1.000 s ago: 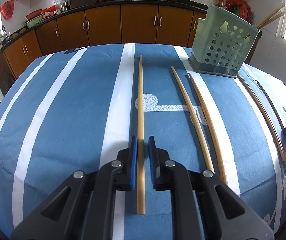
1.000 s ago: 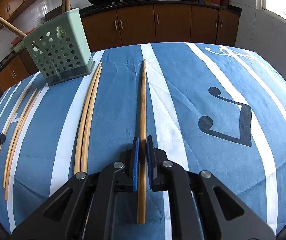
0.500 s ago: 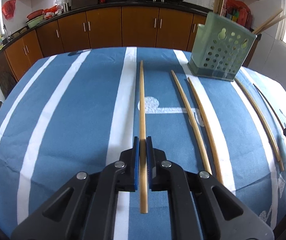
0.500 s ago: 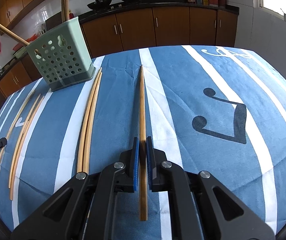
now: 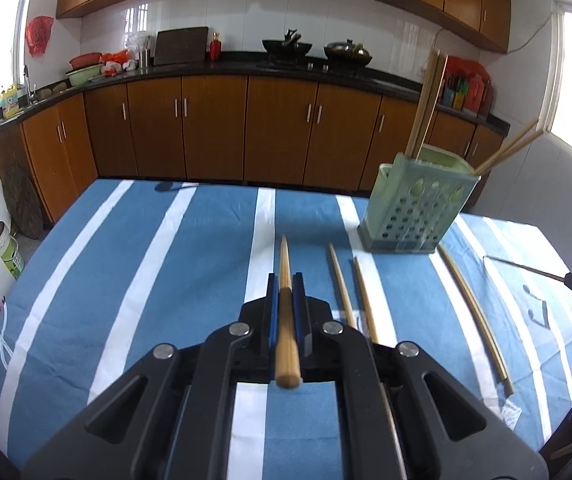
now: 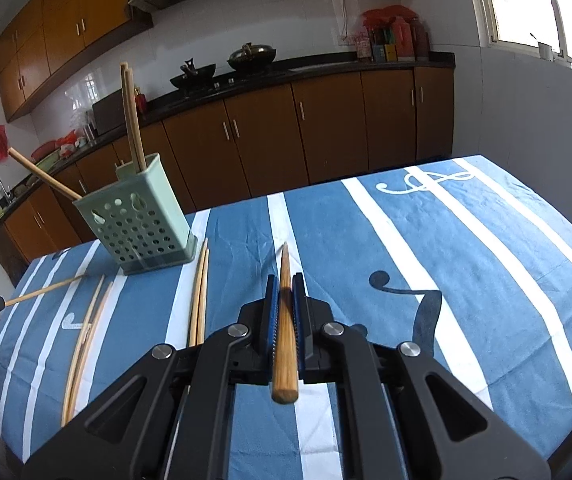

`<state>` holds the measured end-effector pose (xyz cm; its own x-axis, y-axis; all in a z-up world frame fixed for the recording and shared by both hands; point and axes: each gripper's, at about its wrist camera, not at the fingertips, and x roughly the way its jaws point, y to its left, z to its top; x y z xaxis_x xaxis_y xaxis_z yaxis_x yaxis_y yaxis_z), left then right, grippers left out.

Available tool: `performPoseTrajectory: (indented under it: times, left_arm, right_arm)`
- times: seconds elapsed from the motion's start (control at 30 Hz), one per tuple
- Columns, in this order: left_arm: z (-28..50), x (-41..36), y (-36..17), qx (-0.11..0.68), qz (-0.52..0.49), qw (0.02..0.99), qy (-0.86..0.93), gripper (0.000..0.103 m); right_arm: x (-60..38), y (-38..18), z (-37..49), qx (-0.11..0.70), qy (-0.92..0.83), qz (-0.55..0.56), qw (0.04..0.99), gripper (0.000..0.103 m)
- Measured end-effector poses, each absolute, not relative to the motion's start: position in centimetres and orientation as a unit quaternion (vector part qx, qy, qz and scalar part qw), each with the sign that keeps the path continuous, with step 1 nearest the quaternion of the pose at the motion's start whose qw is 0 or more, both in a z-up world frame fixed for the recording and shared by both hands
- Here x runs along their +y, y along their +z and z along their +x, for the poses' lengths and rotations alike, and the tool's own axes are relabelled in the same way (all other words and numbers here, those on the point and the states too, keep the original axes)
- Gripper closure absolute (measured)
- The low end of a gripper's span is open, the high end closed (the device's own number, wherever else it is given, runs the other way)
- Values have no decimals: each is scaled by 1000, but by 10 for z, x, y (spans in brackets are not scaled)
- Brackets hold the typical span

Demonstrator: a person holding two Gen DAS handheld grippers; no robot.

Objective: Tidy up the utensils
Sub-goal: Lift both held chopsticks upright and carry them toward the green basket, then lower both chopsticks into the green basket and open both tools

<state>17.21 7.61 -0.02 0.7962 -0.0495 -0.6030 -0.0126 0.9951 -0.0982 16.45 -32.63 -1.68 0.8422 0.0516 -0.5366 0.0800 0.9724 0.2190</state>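
Chopstick clamped between blue pads of left gripper, centre frame, tip aimed up-frame. Second chopstick pinched likewise in right gripper. Green holder stands upper right in the left view, near the far table edge, sticks leaning out of it. Loose pair lies just right of the left gripper. Striped cloth bare toward lower left; right view shows open cloth to the right edge.

Smooth wooden chopstick; matt perforated plastic holder; woven striped cloth on the desk; glossy tiled wall.
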Motion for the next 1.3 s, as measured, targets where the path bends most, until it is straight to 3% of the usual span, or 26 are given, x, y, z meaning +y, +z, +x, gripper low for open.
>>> performPoseTrajectory:
  times: [0.63,1.3]
  left_arm:
    - [163,67,57,247,-42,968,-29,95]
    - [157,-1,162,154,-23,978,-137,95]
  right_arm:
    - [-328,25,163,219,-4,117,969,95]
    - [-272,143,156,59,113,138,982,95]
